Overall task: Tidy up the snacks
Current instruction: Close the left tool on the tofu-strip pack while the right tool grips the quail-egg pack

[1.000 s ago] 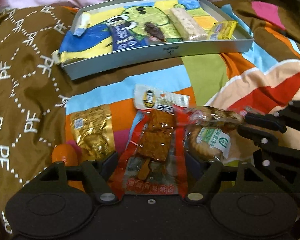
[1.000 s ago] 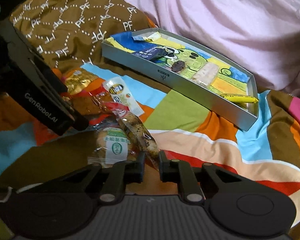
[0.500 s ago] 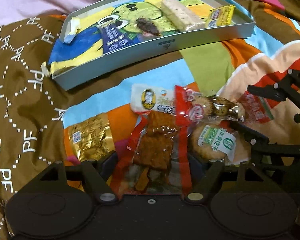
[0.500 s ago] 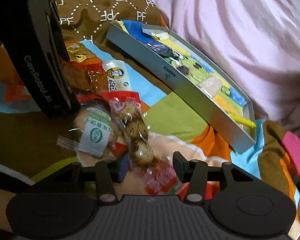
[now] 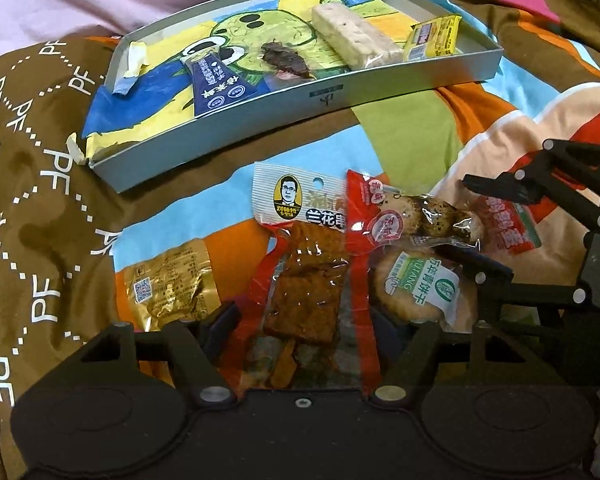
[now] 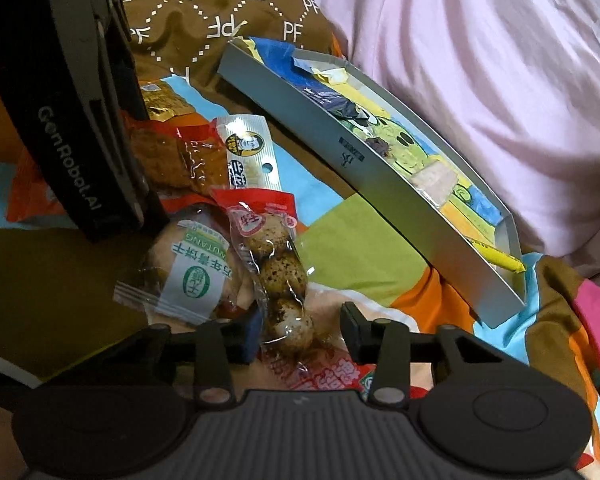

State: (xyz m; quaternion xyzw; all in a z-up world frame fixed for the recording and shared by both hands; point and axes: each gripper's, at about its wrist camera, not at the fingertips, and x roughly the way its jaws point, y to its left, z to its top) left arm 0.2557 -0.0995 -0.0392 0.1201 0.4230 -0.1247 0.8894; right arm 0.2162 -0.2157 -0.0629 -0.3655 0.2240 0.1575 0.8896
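A red-edged tofu packet (image 5: 304, 280) lies on the quilt between the wide-open fingers of my left gripper (image 5: 304, 320); it also shows in the right wrist view (image 6: 188, 156). A quail-egg packet (image 6: 278, 268) lies between the open fingers of my right gripper (image 6: 298, 338), on top of a round biscuit packet (image 6: 192, 276). The eggs (image 5: 424, 216) and biscuit (image 5: 412, 288) also show in the left wrist view, with my right gripper (image 5: 484, 224) around them. A grey tray (image 5: 340, 98) behind holds several snacks.
A gold foil packet (image 5: 168, 288) lies left of the tofu. The tray (image 6: 340, 136) sits on a colourful quilt with a brown patterned cushion (image 5: 24, 184) to the left and pink bedding (image 6: 480, 60) behind. The tray holds a blue sachet (image 5: 216, 84), nougat bar (image 5: 352, 40) and yellow packet (image 5: 436, 36).
My right gripper has opened from shut around the egg packet and moved in closer over it. My left gripper has moved slightly nearer the tofu packet, still open.
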